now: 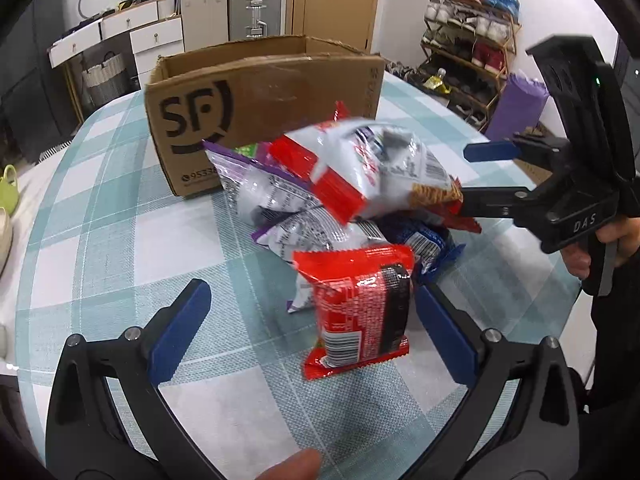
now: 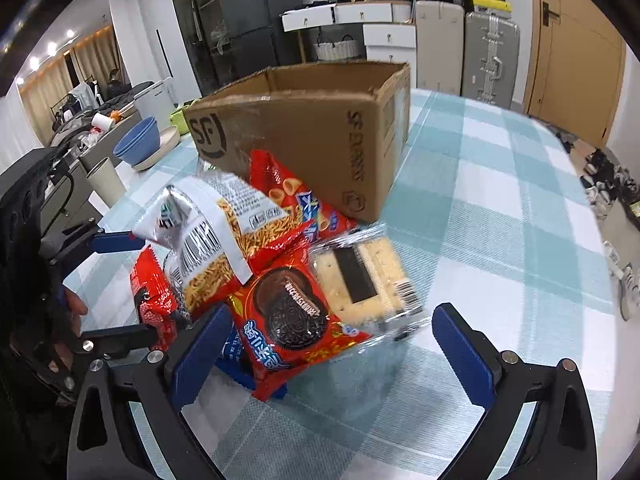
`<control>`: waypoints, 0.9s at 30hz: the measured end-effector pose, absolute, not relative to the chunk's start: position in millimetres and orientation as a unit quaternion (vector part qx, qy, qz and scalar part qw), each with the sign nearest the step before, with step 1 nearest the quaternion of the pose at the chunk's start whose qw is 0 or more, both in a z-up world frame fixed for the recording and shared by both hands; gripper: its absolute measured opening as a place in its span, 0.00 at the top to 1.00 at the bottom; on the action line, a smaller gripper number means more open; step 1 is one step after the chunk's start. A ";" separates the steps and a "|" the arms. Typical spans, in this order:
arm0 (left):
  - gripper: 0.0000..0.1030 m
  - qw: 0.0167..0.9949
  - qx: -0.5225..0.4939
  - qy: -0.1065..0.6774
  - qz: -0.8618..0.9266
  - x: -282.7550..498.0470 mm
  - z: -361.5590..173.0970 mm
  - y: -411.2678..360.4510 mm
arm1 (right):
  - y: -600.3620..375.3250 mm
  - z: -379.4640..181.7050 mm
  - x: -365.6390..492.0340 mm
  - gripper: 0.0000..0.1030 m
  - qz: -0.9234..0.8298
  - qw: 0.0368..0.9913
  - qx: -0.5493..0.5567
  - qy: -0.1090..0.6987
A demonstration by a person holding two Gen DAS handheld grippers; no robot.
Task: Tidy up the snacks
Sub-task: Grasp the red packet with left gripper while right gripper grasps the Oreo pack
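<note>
Snack packets (image 2: 256, 264) are heaped on the table (image 2: 500, 240) right by the open cardboard box (image 2: 320, 128), handy for loading. Both grippers, left (image 1: 312, 332) and right (image 2: 320, 352), have fingers spread, gripping nothing.

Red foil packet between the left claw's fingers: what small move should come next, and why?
Probably close the left claw on the red foil packet: it stands between the open blue fingers, and the open brown cardboard box waits behind.
</note>
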State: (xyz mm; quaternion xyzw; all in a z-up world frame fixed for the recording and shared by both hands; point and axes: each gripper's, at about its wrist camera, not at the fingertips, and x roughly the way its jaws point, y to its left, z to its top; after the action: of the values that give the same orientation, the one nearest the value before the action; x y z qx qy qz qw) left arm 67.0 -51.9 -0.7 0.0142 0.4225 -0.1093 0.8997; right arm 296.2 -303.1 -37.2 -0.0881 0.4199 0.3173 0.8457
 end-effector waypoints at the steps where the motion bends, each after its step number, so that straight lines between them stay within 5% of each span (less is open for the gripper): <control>1: 0.01 0.899 0.014 0.425 -0.107 68.0 -3.0 -53.8 | -302.7 -38.0 295.9 0.01 0.318 0.846 -0.088 0.418; 9: 0.06 0.892 0.001 0.438 -0.107 76.7 -14.5 -55.0 | -291.9 -40.2 287.2 0.10 0.336 0.841 -0.118 0.407; 13: 0.25 0.886 -0.003 0.445 -0.129 78.7 -16.5 -54.0 | -286.1 -42.3 286.1 0.20 0.336 0.841 -0.120 0.406; 19: 0.38 0.883 0.002 0.445 -0.147 78.0 -15.3 -57.1 | -280.7 -45.0 284.7 0.33 0.350 0.834 -0.121 0.409; 23: 0.57 0.883 0.000 0.441 -0.159 76.8 -15.0 -58.2 | -281.4 -42.1 281.7 0.51 0.355 0.835 -0.128 0.401; 27: 0.57 0.890 0.003 0.428 -0.154 75.4 -10.4 -54.6 | -282.5 -40.8 276.8 0.54 0.362 0.835 -0.138 0.392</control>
State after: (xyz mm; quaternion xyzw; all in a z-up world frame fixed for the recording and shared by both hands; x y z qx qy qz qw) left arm 75.4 -54.6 -10.4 0.0032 0.4281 -0.1543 0.8904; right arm 276.8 -282.5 -40.8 -0.1376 0.3916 0.3616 0.8348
